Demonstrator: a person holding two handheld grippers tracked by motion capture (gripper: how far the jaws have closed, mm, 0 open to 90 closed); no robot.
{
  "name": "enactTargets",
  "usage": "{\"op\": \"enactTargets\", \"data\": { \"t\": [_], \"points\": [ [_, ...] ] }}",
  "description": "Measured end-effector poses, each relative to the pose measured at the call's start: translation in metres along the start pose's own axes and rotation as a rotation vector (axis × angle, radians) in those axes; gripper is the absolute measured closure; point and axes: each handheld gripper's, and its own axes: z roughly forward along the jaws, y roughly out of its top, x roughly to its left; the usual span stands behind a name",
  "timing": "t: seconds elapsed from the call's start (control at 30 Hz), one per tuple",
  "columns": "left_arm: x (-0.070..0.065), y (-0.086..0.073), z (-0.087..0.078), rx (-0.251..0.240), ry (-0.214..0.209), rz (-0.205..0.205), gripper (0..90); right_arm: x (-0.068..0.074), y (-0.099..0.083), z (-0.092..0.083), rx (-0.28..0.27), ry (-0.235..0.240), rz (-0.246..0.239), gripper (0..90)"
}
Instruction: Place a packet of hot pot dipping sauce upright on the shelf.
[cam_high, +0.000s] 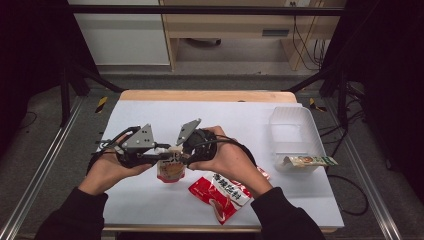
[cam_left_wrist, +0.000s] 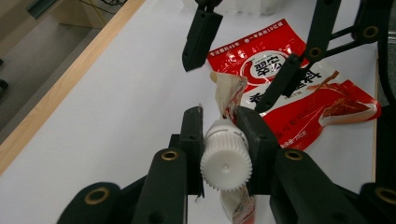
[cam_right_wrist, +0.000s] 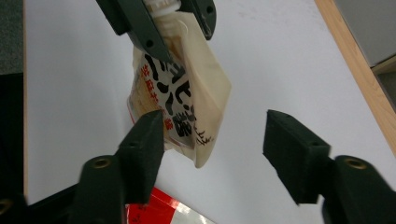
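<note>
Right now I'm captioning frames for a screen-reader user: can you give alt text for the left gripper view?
The left gripper is shut on the white ribbed cap of a spout pouch above a white table. Beyond it lies a red sauce packet, with the right gripper open just past the pouch.

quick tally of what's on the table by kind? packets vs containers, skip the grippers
Spouted pouches: 1, the spouted pouch with a white cap
Flat packets: 2, the red packet and the green-and-white packet lying across the bin's rim
Clear plastic bins: 1, the clear bin
Total: 4
</note>
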Motion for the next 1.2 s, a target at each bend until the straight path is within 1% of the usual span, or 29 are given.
{"op": "enactTargets", "data": {
  "t": [0.13, 0.2, 0.27, 0.33, 0.4, 0.47, 0.57, 0.6, 0.67, 0.7, 0.77, 0.83, 0.87, 0.9, 0.97, 1.0, 1.03, 1.07, 1.1, 1.17, 1.2],
  "points": [
    [-0.001, 0.000, 0.001, -0.003, -0.006, 0.006, 73.0, 0.001, 0.005, 0.001, 0.002, 0.006, -0.027, 64.2],
    [-0.002, 0.001, 0.001, -0.004, -0.003, 0.006, 73.0, 0.001, 0.006, 0.002, 0.006, 0.011, -0.030, 71.3],
    [-0.002, 0.001, 0.001, -0.006, 0.002, 0.002, 73.0, 0.002, 0.006, 0.002, 0.019, 0.009, -0.022, 77.5],
    [0.000, 0.000, 0.000, -0.016, 0.003, -0.008, 73.0, 0.002, 0.006, 0.002, 0.015, 0.010, -0.031, 82.1],
    [0.001, -0.002, 0.000, -0.025, 0.005, -0.022, 72.9, 0.003, 0.007, 0.001, 0.004, 0.007, -0.023, 85.5],
    [0.001, -0.003, 0.000, -0.029, 0.007, -0.029, 72.7, 0.002, 0.007, 0.000, 0.004, 0.010, -0.019, 86.8],
    [0.002, -0.006, 0.001, -0.042, 0.027, -0.040, 71.8, 0.001, 0.008, 0.000, 0.007, 0.009, -0.013, 87.7],
    [0.002, -0.006, 0.000, -0.049, 0.034, -0.044, 67.8, 0.001, 0.009, 0.000, 0.011, 0.009, -0.014, 87.8],
    [0.003, -0.009, -0.003, -0.083, 0.046, -0.077, 57.8, -0.001, 0.009, -0.001, 0.014, 0.004, -0.017, 87.9],
    [0.004, -0.010, -0.005, -0.100, 0.052, -0.089, 55.1, -0.002, 0.009, -0.002, 0.014, 0.002, -0.018, 88.0],
    [0.004, -0.013, -0.011, -0.127, 0.074, -0.101, 45.9, -0.004, 0.007, -0.003, 0.016, -0.006, -0.013, 88.0],
    [0.004, -0.022, -0.015, -0.151, 0.100, -0.136, 35.8, -0.008, 0.005, -0.006, 0.015, -0.019, -0.009, 88.0],
    [0.004, -0.026, -0.017, -0.154, 0.106, -0.146, 32.0, -0.010, 0.004, -0.008, 0.012, -0.020, -0.013, 88.0],
    [0.004, -0.034, -0.018, -0.163, 0.110, -0.170, 30.3, -0.011, 0.003, -0.010, 0.010, -0.024, -0.014, 88.0],
    [0.003, -0.045, -0.018, -0.160, 0.114, -0.194, 26.4, -0.015, 0.001, -0.013, 0.001, -0.031, -0.002, 88.0],
    [0.003, -0.052, -0.016, -0.175, 0.112, -0.190, 24.4, -0.017, 0.001, -0.015, 0.003, -0.038, -0.005, 88.0],
    [0.002, -0.058, -0.015, -0.173, 0.114, -0.191, 22.9, -0.020, 0.000, -0.018, 0.001, -0.043, -0.009, 88.0],
    [-0.001, -0.065, -0.014, -0.163, 0.120, -0.208, 21.4, -0.022, 0.000, -0.020, 0.002, -0.046, -0.016, 88.0],
    [-0.002, -0.071, -0.013, -0.162, 0.125, -0.213, 20.3, -0.023, -0.001, -0.023, -0.003, -0.049, -0.012, 88.0],
    [-0.006, -0.086, -0.008, -0.158, 0.135, -0.245, 17.9, -0.029, -0.003, -0.029, -0.014, -0.057, -0.023, 87.9],
    [-0.008, -0.094, -0.005, -0.140, 0.138, -0.262, 16.9, -0.031, -0.004, -0.032, -0.015, -0.062, -0.025, 87.9]
  ]
}}
